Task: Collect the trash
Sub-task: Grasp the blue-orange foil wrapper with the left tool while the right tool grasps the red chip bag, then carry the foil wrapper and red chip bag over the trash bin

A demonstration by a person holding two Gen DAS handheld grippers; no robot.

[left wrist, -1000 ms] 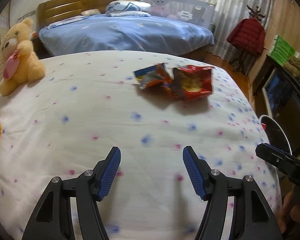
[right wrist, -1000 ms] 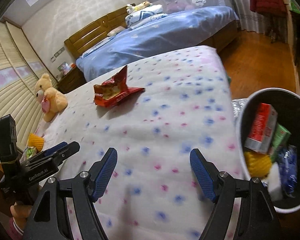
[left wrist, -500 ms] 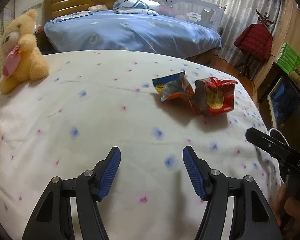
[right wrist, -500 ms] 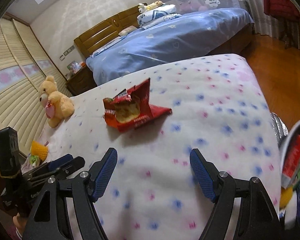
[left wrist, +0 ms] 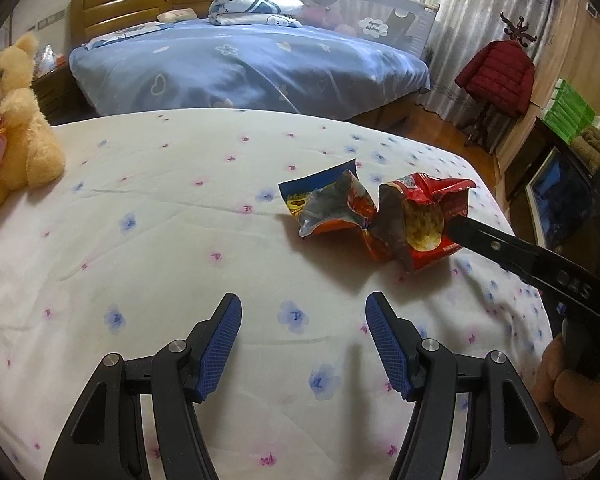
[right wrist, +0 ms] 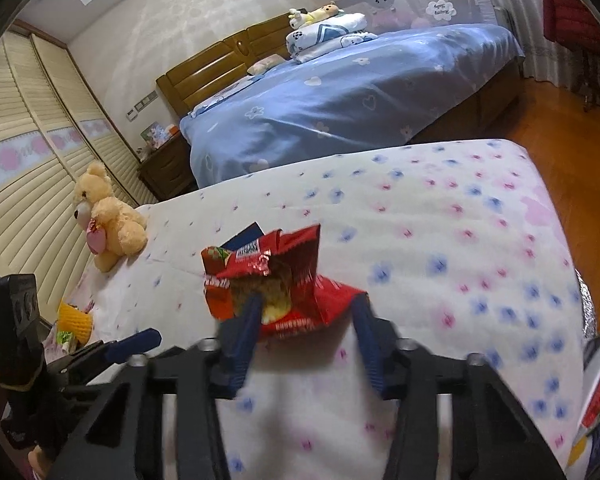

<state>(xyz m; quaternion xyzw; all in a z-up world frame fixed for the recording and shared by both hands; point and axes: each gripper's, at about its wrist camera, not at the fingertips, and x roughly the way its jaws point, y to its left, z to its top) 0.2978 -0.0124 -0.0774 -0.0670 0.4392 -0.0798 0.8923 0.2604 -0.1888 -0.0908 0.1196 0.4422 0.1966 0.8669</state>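
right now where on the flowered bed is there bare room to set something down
Free: the wide stretch between the teddy bear and the snack wrappers, and in front of the left gripper. Crowded: the right edge, where the right gripper straddles the red wrapper.

Supporting surface: a bed (left wrist: 179,220) under a white cover printed with small blue and pink flowers. Lying on it toward its right side: a red snack bag (left wrist: 420,224), torn open, and touching it on the left a crumpled blue and orange wrapper (left wrist: 324,208). A tan teddy bear (left wrist: 15,128) sits at the left edge. A yellow knitted item (right wrist: 73,314) lies near that same edge.
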